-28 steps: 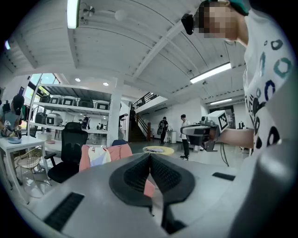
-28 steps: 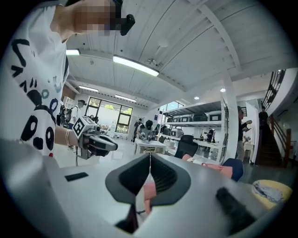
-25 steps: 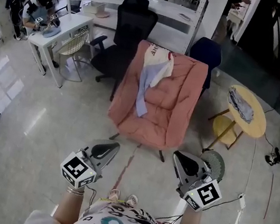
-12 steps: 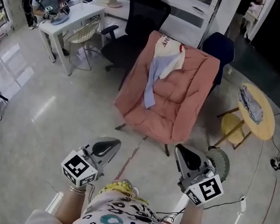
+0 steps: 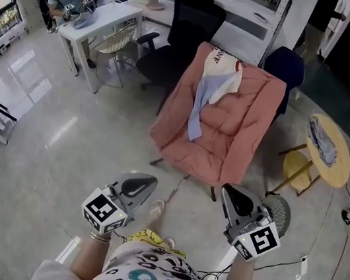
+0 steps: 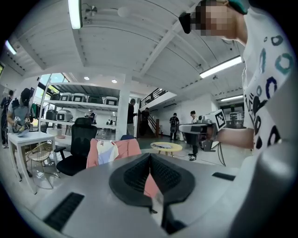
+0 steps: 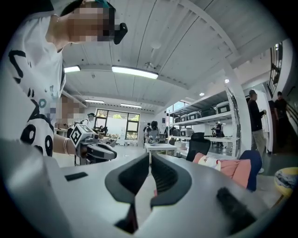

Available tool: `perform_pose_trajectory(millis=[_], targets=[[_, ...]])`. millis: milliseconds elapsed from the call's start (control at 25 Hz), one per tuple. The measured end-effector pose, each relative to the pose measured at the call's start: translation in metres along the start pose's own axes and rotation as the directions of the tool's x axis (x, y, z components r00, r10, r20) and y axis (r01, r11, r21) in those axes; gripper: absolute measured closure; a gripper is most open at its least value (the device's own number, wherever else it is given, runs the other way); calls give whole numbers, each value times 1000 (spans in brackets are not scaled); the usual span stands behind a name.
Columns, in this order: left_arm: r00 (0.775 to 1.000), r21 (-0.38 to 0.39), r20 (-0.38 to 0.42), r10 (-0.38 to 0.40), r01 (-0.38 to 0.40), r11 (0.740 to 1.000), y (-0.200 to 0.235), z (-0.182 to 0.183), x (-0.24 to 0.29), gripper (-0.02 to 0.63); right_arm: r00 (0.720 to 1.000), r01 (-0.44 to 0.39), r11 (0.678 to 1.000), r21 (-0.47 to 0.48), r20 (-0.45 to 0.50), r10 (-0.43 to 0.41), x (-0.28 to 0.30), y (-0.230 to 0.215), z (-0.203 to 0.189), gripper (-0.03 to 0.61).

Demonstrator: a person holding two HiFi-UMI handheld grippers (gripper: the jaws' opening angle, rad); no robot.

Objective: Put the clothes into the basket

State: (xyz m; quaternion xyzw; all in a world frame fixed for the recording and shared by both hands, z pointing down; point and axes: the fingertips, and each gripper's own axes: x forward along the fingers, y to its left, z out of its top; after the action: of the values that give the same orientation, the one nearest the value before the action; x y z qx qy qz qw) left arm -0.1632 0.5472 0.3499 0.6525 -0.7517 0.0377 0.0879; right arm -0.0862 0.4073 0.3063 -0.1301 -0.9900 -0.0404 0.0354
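Observation:
A white garment with red print (image 5: 222,74) and a pale blue one (image 5: 196,116) hang over the back of a pink lounge chair (image 5: 229,139) ahead of me. They also show in the left gripper view (image 6: 104,151) and the right gripper view (image 7: 209,161). My left gripper (image 5: 150,180) and right gripper (image 5: 226,189) are held low in front of the person, short of the chair, both shut with nothing in them. A round grey basket-like thing (image 5: 280,211) stands on the floor, partly hidden behind the right gripper. Another grey garment (image 5: 323,138) lies on a round yellow table (image 5: 332,167).
A black office chair (image 5: 188,28) and a blue chair (image 5: 287,65) stand behind the pink chair. At the left are a white desk (image 5: 92,21), a wire chair (image 5: 114,48) and people working. A cable (image 5: 340,232) runs over the floor at the right.
The person has stepped toward the pink chair, which now lies nearer and more to the right in the head view. Both grippers stay shut and have barely shifted.

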Motion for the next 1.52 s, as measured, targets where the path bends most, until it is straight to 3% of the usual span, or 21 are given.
perform_pose_trajectory(millis=[280,920,1520], targets=[[1000,14,21,-17,17,1000,48,16,32,598,999,8,999,-47,-42,-10,45,-32,1,548],[995,46,42,-93,91,995,169,54,100,598,996,80,995,-62,-33,-82,149,-108,26,548],[997,-18,13,-80,81,997,240,37,128,598,992,41,997,-62,-119,-48,214,-128,3,548]])
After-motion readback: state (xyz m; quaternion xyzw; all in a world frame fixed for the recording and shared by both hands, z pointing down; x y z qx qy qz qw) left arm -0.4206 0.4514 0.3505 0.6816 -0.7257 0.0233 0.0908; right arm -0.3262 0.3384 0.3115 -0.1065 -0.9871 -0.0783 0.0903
